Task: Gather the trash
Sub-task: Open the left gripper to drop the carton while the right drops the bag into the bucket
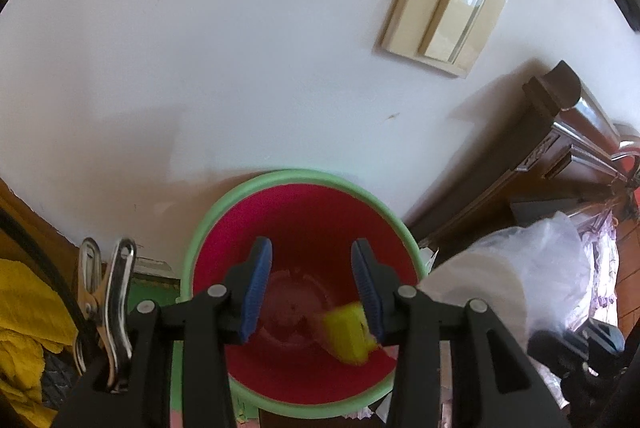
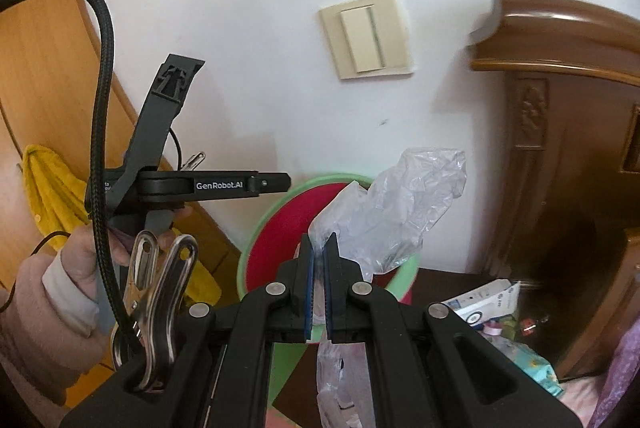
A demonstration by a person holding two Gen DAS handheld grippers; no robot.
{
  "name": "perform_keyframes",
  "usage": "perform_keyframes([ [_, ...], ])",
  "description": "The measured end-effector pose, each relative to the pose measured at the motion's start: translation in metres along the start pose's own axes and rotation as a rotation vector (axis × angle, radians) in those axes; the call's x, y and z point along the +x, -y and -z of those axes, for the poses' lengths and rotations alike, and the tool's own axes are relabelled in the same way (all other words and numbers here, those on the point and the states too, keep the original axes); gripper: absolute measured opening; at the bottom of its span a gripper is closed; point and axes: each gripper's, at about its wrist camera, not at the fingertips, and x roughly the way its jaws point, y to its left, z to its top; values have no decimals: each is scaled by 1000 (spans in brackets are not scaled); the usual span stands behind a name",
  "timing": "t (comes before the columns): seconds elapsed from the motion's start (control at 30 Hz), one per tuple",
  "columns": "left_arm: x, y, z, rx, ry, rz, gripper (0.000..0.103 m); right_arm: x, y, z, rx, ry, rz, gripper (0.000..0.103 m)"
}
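A round bin (image 1: 304,224) with a pale green rim and a deep pink inside stands against the white wall (image 1: 200,67), below a beige wall switch (image 1: 440,11). Seen from the left wrist, a blurred yellow piece of trash (image 1: 348,332) is inside the bin, low on its right wall; whether it rests there or is in the air cannot be told. The bottom of the bin shows bare pink plastic.

The left gripper (image 1: 312,292) hangs over the bin mouth with its blue pads well apart and nothing between them.

The right gripper (image 2: 318,288) is clamped on a crumpled clear plastic bag (image 2: 396,203). The bag's long axis runs upward and to the right from the pads, its upper part in front of the bin's rim (image 2: 280,203), and a shorter tail hangs down below the fingers. From the left wrist the same bag shows just right of the bin.

A hand (image 2: 80,260) in a pinkish sleeve holds the left gripper's handle. A yellow cloth (image 2: 48,187) hangs to the left, and a dark carved wooden headboard (image 2: 560,107) stands to the right.
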Motion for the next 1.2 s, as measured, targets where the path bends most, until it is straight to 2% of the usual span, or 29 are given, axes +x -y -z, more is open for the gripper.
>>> perform_keyframes([
  [0.6,8,-15,25,-19,-46,30,43,43,-7,8,10,-72,-1,5],
  [0.9,13,-13,33,-14,-55,36,43,46,-8,12,26,-86,7,11],
  [1.03,10,-12,35,-13,-55,39,43,42,-12,14,25,-79,19,18],
  [1.2,5,-11,42,-6,-55,45,43,37,-12,18,38,-77,32,19],
])
